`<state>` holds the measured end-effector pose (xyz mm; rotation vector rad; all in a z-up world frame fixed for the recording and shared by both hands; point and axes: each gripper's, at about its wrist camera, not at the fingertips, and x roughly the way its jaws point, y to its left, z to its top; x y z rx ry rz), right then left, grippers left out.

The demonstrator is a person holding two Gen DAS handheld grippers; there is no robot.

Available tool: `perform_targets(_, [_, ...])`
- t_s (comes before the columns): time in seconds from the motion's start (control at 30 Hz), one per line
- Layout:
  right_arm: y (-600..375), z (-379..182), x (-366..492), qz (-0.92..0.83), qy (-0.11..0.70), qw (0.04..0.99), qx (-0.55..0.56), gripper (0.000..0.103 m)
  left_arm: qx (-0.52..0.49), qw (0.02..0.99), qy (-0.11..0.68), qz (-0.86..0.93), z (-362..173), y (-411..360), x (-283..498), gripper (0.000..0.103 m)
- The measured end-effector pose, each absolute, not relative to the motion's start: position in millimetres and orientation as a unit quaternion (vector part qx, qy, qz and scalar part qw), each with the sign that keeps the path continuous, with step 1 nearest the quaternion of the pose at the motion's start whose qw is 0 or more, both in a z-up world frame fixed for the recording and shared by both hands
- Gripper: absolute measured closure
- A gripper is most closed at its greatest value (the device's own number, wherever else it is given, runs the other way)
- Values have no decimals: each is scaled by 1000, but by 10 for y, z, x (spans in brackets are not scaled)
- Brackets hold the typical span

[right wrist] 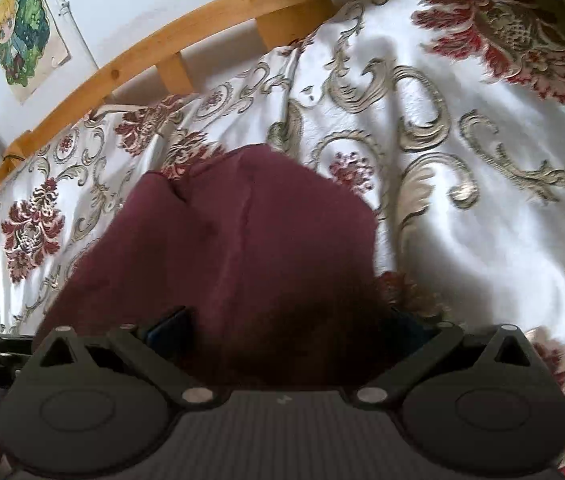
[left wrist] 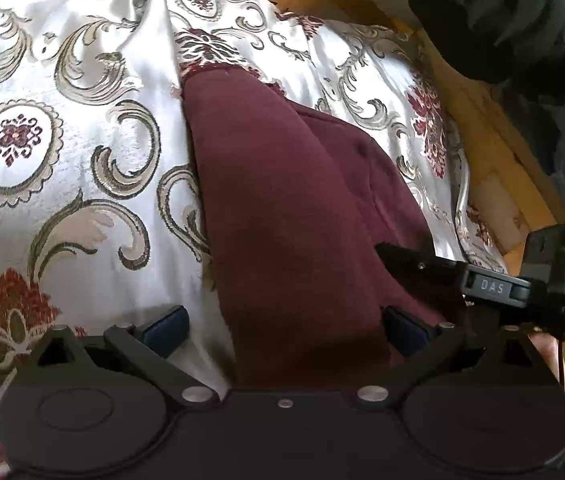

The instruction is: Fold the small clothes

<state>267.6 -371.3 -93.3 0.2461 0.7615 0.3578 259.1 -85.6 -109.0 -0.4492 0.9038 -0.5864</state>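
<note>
Both the left tongs and right tongs stand spread, their bodies hiding the maroon garment's 6 o'clock edge.

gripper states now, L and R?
Left gripper: open, over the maroon garment, gripping nothing.
Right gripper: open, garment between the fingers, not clamped.

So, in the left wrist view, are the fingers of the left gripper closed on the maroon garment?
No, the left gripper is open, with the maroon garment lying between its spread fingers.
</note>
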Motion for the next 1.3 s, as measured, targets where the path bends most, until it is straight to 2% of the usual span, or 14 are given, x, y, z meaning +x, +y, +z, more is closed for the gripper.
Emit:
perform_targets(0.13, [-3899, -955, 2686, 181, 361, 886, 226, 3, -246, 829, 426, -265, -1139, -784, 2579, 1])
perform_targets(0.2, [-3997, -959, 2690, 174, 355, 880, 262, 15, -258, 828, 425, -259, -1150, -760, 2562, 1])
perform_targets(0.27, [-4058, -950, 2684, 155, 352, 883, 268, 39, -254, 830, 426, -256, -1144, -769, 2553, 1])
perform_targets(0.37, [-4027, -917, 2655, 142, 350, 896, 234, 55, -252, 832, 427, -251, -1135, -774, 2529, 1])
perform_targets(0.47, [-3885, -829, 2602, 143, 332, 913, 187, 67, -255, 832, 424, -249, -1144, -763, 2508, 1])
perform_targets(0.57, [-3755, -747, 2527, 145, 311, 928, 147, 70, -256, 833, 424, -248, -1148, -759, 2503, 1])
perform_targets(0.83, [-3443, -565, 2333, 155, 263, 952, 35, 69, -257, 833, 423, -248, -1153, -726, 2484, 1])
perform_targets(0.93, [-3443, -567, 2323, 161, 271, 948, 47, 65, -257, 833, 424, -247, -1154, -731, 2486, 1])
perform_targets(1.1, [-3707, -632, 2448, 161, 303, 927, 154, 50, -256, 833, 423, -246, -1156, -729, 2485, 1])
perform_targets(1.17, [-3812, -691, 2524, 165, 322, 912, 193, 34, -255, 832, 427, -244, -1146, -741, 2496, 1])
perform_targets(1.3, [-3913, -787, 2632, 157, 353, 896, 220, 23, -244, 830, 441, -237, -1085, -786, 2545, 1])
